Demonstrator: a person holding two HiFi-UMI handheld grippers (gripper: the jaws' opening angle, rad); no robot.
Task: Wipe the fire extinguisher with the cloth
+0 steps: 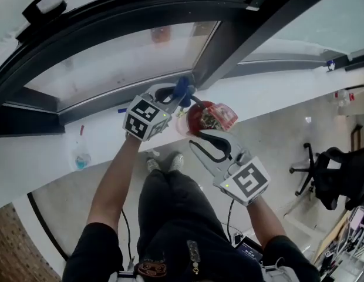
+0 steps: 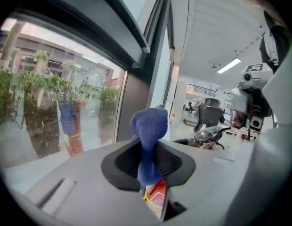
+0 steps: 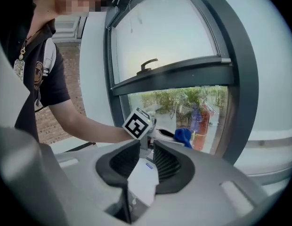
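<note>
The small red fire extinguisher (image 1: 204, 119), probably light, rigid and slick, best steadied by its body, sits at one o'clock of the right gripper (image 1: 206, 147), whose jaws pinch a white piece (image 3: 142, 180), while the left gripper (image 1: 173, 96) clamps the limp blue cloth (image 1: 182, 89) at the extinguisher's eleven o'clock.

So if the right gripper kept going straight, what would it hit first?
Probably the left gripper holding the blue cloth, ahead of its fingers and the white piece between them; depth is unclear.

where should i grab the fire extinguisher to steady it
Probably its top, coming down from the right: the fire extinguisher is seen end-on from above, so likely upright, and the left gripper with the cloth crowds its left. The right gripper grips a white card.
</note>
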